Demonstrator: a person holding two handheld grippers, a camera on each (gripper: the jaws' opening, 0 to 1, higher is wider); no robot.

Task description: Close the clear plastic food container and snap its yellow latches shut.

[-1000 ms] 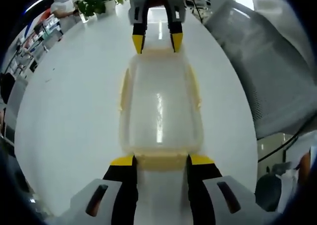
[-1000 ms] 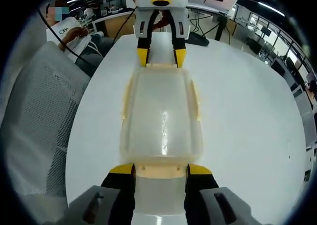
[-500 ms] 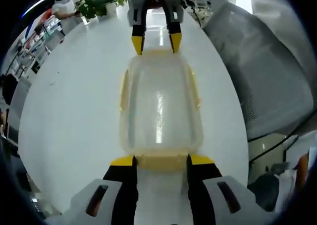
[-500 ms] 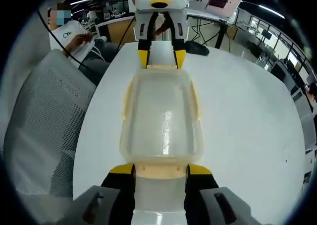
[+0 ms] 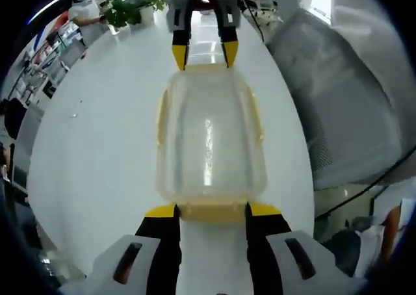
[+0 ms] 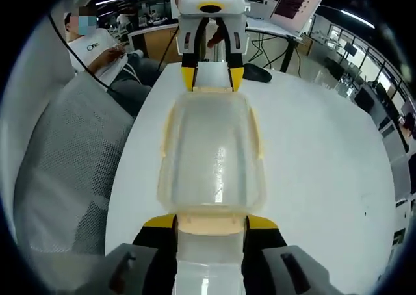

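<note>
- In the left gripper view, the left gripper (image 5: 210,210) stands at the bottom centre, its yellow-tipped jaws spread to either side of the near yellow latch (image 5: 211,211) of the clear plastic food container (image 5: 209,139); whether they press on it cannot be told.
- In the right gripper view, the right gripper (image 6: 210,222) sits likewise at the bottom centre, jaws apart about the latch at that end (image 6: 210,223), their grip unclear.
- The container lies lengthwise through the middle of each frame, lid on, with pale yellow side latches (image 5: 160,118) along its long edges.
- Each gripper appears at the top centre of the other's view, at the container's far end.
- The container rests on a white table (image 5: 91,145).
- A grey mesh chair (image 6: 68,158) stands at the left of the right gripper view; a potted plant (image 5: 130,1) at the upper left of the left gripper view.
</note>
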